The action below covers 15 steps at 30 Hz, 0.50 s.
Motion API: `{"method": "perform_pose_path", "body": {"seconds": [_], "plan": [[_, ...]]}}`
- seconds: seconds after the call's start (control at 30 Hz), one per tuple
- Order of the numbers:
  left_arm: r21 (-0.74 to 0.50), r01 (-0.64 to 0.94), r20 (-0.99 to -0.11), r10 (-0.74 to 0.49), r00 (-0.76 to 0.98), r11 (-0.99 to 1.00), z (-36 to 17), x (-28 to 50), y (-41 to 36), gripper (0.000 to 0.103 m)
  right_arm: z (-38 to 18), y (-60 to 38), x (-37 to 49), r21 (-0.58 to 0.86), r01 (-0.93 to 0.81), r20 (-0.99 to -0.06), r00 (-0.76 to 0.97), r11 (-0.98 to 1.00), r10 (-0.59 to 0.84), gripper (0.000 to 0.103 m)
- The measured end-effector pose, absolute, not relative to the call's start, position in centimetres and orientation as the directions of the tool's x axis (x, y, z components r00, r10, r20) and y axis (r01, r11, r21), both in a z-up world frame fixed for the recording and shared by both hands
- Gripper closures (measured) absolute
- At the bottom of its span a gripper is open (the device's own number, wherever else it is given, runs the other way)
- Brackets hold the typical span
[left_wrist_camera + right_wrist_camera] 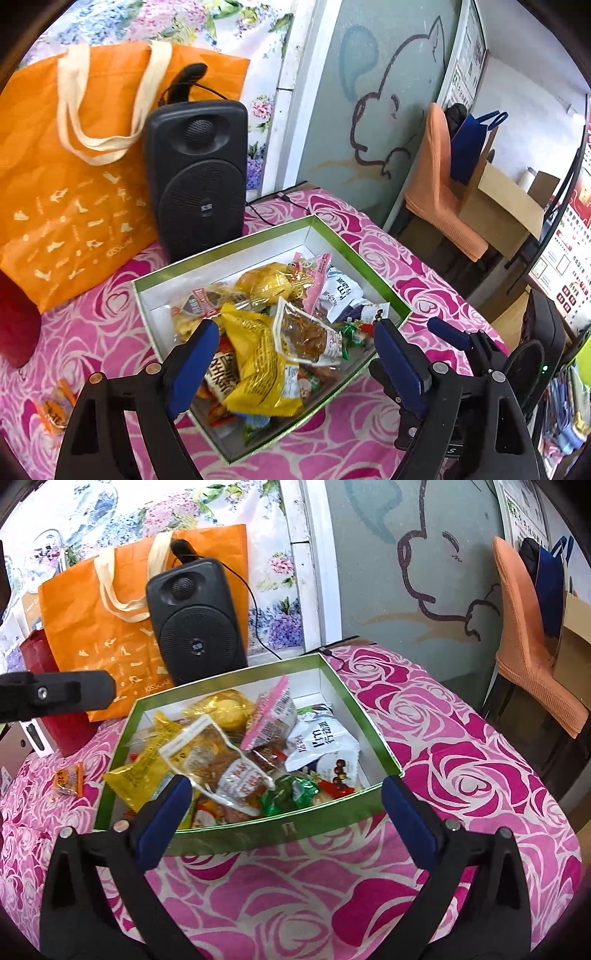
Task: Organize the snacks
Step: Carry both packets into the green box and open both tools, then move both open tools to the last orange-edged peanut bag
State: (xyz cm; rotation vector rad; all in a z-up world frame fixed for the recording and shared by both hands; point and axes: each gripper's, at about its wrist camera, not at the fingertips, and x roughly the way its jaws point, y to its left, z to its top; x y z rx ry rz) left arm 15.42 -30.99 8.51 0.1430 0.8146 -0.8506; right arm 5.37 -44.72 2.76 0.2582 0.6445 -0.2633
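Note:
A green box (221, 248) with a white inside sits on the pink rose tablecloth and holds several snack packets. Among them are a yellow packet (258, 369), a clear packet of brown snacks (306, 332), a white packet (321, 738) and a pink packet (273, 716). One small orange packet (55, 410) lies loose on the cloth, left of the box. My left gripper (295, 354) hovers open over the box's near end, holding nothing. My right gripper (286, 805) is open and empty just in front of the box's near wall (258, 830).
Behind the box stand a black speaker (199, 177) with a cable and an orange tote bag (74, 184), with a red bag (55, 701) to the left. A chair with an orange cover (524, 627) stands beyond the table's right edge.

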Motion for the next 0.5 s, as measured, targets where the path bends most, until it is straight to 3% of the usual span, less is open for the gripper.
{"method": "perform_pose_path", "body": {"seconds": [0.5], "plan": [[-0.212, 0.616, -0.691, -0.561, 0.455, 0.759, 9.7, 13.1, -21.2, 0.015, 6.1, -37.4, 5.0, 0.133, 0.194, -0.609, 0.790, 0.972, -0.074, 0.001]]}}
